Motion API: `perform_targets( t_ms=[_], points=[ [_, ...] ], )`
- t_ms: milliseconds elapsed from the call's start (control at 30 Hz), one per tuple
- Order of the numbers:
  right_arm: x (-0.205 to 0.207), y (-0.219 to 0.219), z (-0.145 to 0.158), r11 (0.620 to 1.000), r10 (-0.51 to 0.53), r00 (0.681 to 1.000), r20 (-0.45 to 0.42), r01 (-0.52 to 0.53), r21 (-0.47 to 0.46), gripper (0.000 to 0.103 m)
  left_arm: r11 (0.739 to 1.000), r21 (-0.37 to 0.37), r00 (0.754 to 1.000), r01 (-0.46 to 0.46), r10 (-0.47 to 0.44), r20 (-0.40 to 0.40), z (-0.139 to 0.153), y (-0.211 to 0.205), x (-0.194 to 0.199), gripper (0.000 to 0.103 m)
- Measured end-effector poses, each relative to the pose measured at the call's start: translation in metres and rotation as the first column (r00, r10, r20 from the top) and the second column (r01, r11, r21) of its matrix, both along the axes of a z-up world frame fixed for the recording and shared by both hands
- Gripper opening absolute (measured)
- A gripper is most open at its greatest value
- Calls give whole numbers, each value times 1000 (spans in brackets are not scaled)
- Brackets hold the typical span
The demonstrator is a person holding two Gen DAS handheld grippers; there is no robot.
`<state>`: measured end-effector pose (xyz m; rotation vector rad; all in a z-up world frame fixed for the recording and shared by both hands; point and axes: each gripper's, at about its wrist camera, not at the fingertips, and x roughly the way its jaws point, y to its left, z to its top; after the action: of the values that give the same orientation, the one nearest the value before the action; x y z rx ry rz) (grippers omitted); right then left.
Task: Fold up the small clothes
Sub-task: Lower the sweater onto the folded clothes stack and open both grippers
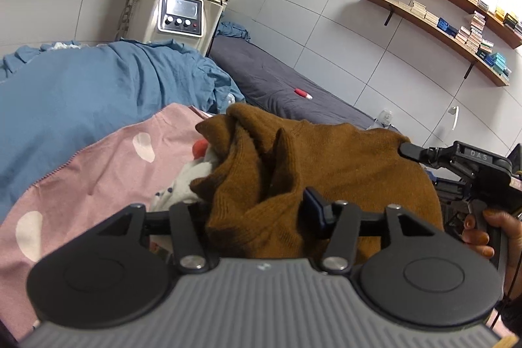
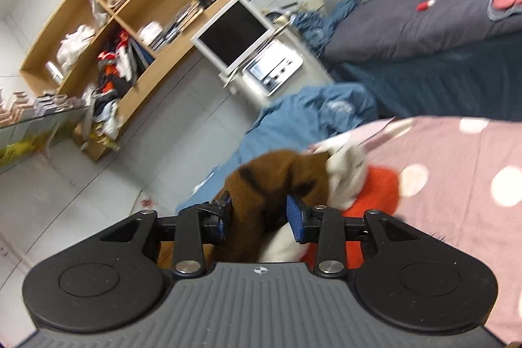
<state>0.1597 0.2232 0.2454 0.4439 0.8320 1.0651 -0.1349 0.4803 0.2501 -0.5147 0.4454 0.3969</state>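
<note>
A: The brown sweater (image 1: pixel 326 158) is hanging bunched over the pink spotted blanket (image 1: pixel 81 178), both grippers pinching it.

B: Left gripper (image 1: pixel 257 211) and right gripper (image 2: pixel 259 214) are clamping folds, jaws part-closed. Spread apart, lay flat first.

A bunched brown sweater (image 1: pixel 326 158) fills the space directly ahead of the left claw (image 1: pixel 257 211), blocking forward passage. To its left, a white garment (image 1: pixel 192 178) and a red one (image 1: pixel 199 148) lie touching it. Farther left, the pink spotted blanket (image 1: pixel 98 172) lies flat and open. A rumpled blue duvet (image 1: pixel 98 87) rises behind it. The right claw (image 1: pixel 407 149) crowds the sweater's right edge.
</note>
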Motion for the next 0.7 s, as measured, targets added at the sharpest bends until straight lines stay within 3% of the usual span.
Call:
perform_targets(
  t_ms=[33, 100, 200, 300, 467, 600, 700],
  points=[
    [0, 1, 1, 999, -12, 1000, 21, 13, -32, 61, 1000, 7, 1000, 2, -2, -3, 1, -1, -1, 58],
    [1, -1, 0, 997, -30, 998, 57, 33, -65, 65, 999, 42, 1000, -20, 21, -21, 4, -6, -4, 78],
    [6, -2, -5, 994, -26, 998, 64, 32, -102, 66, 988, 140, 992, -68, 82, -96, 6, -15, -4, 97],
    [8, -5, -8, 991, -23, 998, 59, 31, -127, 72, 985, 161, 990, -68, 87, -114, 10, -22, -8, 97],
    [-3, -15, 3, 985, 26, 988, 152, 2, -175, 73, 970, 226, 980, -91, 127, -152, 30, -51, -17, 103],
    [-20, -30, 6, 976, 92, 970, 226, -43, -213, 97, 969, 248, 981, -1, 48, -185, 37, -83, -18, 103],
    [-35, -42, 10, 964, 148, 958, 244, -85, -251, 100, 959, 278, 973, 52, 14, -228, 41, -109, -16, 103]
  ],
)
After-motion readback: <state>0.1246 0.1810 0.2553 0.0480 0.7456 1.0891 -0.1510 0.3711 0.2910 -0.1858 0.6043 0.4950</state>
